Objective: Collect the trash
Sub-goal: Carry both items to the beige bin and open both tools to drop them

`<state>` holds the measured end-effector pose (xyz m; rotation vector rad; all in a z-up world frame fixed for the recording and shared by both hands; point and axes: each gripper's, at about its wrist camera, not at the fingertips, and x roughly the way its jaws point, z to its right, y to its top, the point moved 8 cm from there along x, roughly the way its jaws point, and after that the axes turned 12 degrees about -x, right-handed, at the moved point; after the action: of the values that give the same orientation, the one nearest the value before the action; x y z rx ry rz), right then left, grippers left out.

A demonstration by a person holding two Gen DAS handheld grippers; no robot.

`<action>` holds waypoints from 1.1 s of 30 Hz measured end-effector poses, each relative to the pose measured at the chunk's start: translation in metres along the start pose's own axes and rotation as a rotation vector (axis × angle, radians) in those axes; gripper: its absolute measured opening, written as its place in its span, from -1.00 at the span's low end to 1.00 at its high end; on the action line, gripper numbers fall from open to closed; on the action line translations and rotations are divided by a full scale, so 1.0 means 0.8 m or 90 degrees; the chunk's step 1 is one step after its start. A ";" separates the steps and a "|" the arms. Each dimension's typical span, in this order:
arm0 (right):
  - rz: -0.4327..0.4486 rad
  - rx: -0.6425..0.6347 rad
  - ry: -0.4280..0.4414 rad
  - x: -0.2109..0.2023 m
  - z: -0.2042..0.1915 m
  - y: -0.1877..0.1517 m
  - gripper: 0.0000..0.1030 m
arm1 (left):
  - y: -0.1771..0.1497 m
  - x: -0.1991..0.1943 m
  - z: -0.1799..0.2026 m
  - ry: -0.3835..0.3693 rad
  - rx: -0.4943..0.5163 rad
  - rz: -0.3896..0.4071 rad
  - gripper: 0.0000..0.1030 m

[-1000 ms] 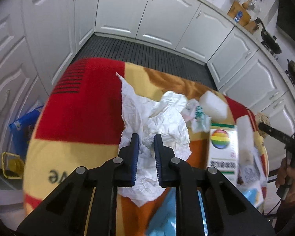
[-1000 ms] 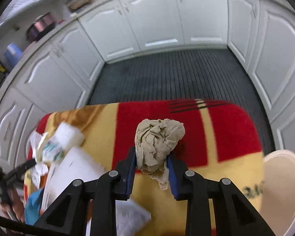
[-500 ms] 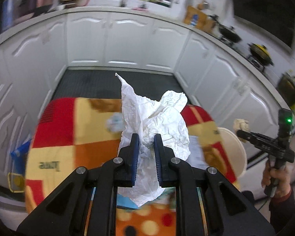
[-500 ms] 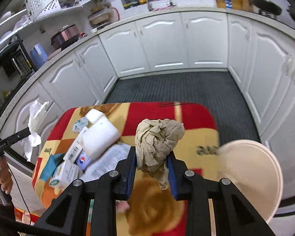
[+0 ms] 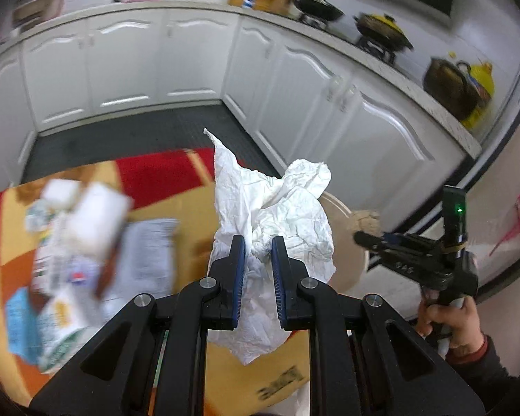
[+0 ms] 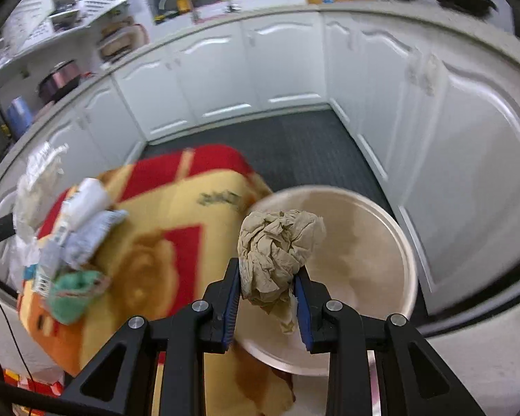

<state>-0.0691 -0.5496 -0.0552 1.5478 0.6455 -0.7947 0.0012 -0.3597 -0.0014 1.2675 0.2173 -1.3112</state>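
Two crumpled papers — white paper (image 5: 277, 215), brown paper (image 6: 277, 246) — one bin (image 6: 391, 242)

White cabinets (image 6: 225, 76), wok (image 5: 315, 5).

White crumpled paper (image 5: 274, 215) and a tan paper ball (image 6: 277, 246) are being shown. A red, yellow and orange blanket (image 6: 176, 228) and a cream bin (image 6: 374, 242) are being seen.

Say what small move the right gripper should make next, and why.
Probably open the right gripper to drop the crumpled brown paper wad: it is clamped between the jaws and appears to hang over the round beige bin.
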 end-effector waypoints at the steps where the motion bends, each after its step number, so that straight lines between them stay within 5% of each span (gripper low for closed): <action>1: -0.008 0.016 0.001 0.005 0.011 -0.009 -0.47 | -0.001 0.012 0.011 0.000 0.003 -0.007 -0.75; 9: -0.027 0.067 -0.004 0.026 0.049 -0.038 -0.46 | -0.014 0.107 0.076 -0.008 0.014 -0.066 -0.74; 11: -0.031 0.081 -0.008 0.029 0.060 -0.044 -0.24 | -0.015 0.124 0.082 0.002 0.015 -0.068 -0.72; 13: -0.022 0.095 -0.016 0.027 0.070 -0.047 0.36 | -0.015 0.140 0.094 0.003 0.012 -0.069 -0.65; 14: -0.017 0.101 -0.018 0.025 0.076 -0.049 0.41 | -0.017 0.146 0.097 -0.003 0.014 -0.075 -0.58; 20: -0.024 0.117 -0.017 0.015 0.088 -0.065 0.41 | -0.025 0.158 0.098 -0.013 0.010 -0.091 -0.17; 33: -0.015 0.082 -0.021 0.007 0.059 -0.067 0.41 | -0.028 0.101 0.063 0.068 0.043 0.002 -0.16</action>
<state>-0.1132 -0.5899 -0.0944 1.6430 0.5986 -0.8919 -0.0148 -0.4405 -0.0542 1.3962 0.2478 -1.2579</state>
